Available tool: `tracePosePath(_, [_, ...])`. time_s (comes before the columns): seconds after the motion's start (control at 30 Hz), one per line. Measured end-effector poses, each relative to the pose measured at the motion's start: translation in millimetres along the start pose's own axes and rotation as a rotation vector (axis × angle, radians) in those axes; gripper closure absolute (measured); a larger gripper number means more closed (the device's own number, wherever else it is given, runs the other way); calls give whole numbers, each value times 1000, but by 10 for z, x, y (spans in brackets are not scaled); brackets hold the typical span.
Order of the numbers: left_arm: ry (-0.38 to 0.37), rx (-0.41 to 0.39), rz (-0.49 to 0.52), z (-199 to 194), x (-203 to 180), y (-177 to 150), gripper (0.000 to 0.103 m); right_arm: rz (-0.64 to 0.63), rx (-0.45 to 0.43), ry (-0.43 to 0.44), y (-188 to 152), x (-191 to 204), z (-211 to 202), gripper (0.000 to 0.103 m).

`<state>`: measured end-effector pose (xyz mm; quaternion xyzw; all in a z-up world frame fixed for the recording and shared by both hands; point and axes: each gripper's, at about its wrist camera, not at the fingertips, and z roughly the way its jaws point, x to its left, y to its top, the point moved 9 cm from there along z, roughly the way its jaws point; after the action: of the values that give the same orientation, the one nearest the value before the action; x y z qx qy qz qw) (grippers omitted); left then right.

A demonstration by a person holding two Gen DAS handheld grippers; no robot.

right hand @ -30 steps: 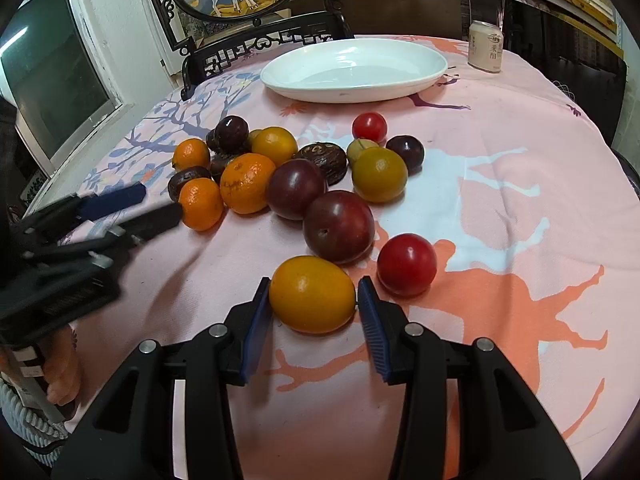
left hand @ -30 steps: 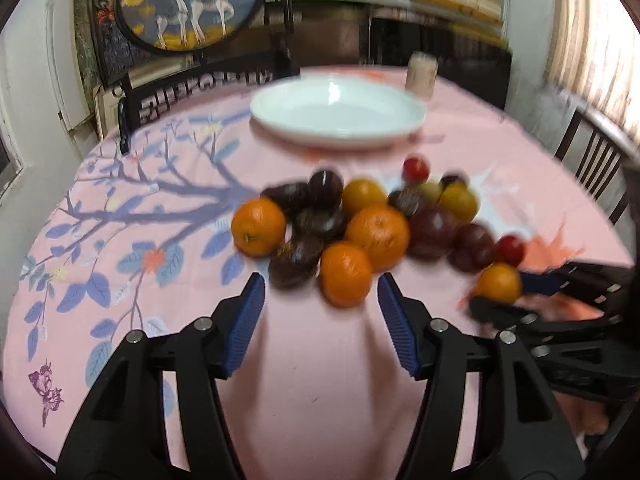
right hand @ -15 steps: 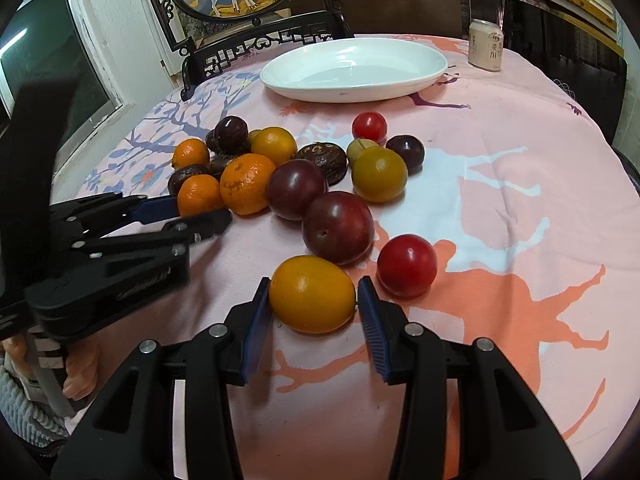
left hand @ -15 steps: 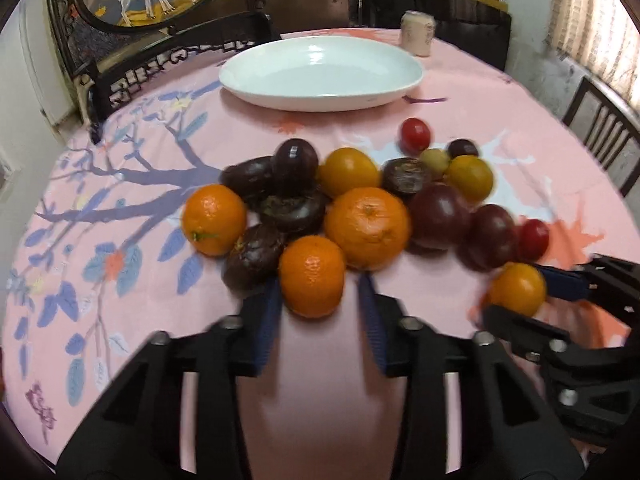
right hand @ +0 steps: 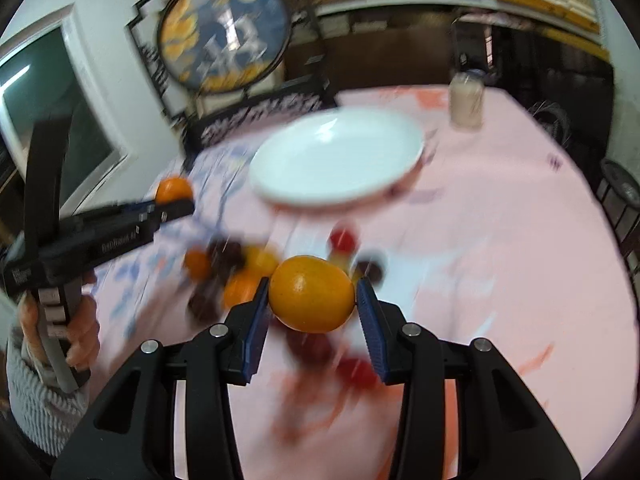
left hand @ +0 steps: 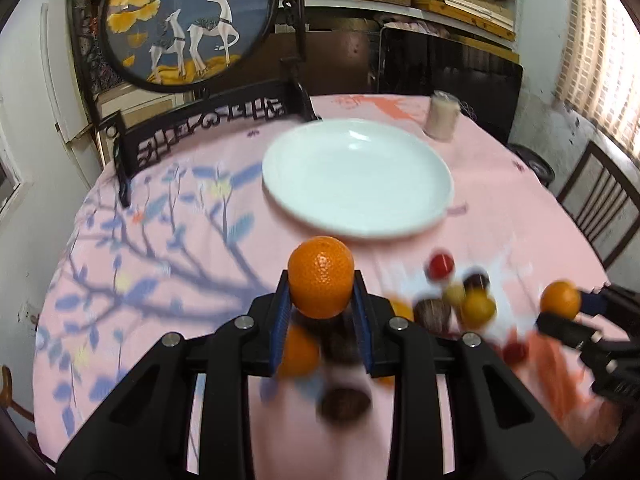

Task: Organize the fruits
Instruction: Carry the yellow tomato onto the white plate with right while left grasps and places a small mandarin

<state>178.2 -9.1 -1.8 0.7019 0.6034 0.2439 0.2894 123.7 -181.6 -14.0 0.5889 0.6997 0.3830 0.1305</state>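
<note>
My left gripper [left hand: 321, 282] is shut on a small orange [left hand: 321, 276], held in the air above the blurred fruit heap [left hand: 444, 308]. My right gripper [right hand: 312, 294] is shut on a yellow-orange fruit [right hand: 312, 293], also raised off the cloth. Each gripper shows in the other's view: the right gripper [left hand: 568, 310] at the right edge with its fruit [left hand: 560, 300], the left gripper [right hand: 176, 204] at the left with its orange [right hand: 174, 189]. An empty white plate [left hand: 356, 176] lies beyond the heap [right hand: 240, 268].
A pink tablecloth [left hand: 168, 248] with a blue branch pattern covers the round table. A small pale jar [left hand: 442, 120] stands behind the plate. Dark chairs [left hand: 208, 120] ring the far and right sides. A hand [right hand: 76, 332] in a grey knitted sleeve holds the left gripper.
The left gripper closed on the small orange and lifted it off the table. The right gripper, shut on its yellow-orange fruit throughout, also rose. Both views now look toward the plate.
</note>
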Motion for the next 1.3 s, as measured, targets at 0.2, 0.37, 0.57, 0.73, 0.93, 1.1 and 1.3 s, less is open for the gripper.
tracePosePath(0.2, [-27,59,-67,689,93,391,74,92,7,0,637,-157,733,60])
tracePosePath(0.37, [-61,120,-83,1106,119,463,72,24,43,-15,854,-59,1243,59])
tracePosePath(0.57, [-74,89,-68,1103,101,488,37,0,59,-42,799,-143,1376,57])
tracePosePath(0.73, [-38,65,-43,1007,134,461,37,5,39,-46,804,-152,1315,56])
tracePosePath(0.93, [18,28,-33,761,218,321,36,14,-47,-23,859,-145,971,37])
tracePosePath(1.1, [74,-5,-2,426,368,-31,33,-45,-268,30,639,-119,312,1])
tracePosePath(1.3, [14,-29,10,140,278,-429,33,-88,-291,14,348,-89,-23,1])
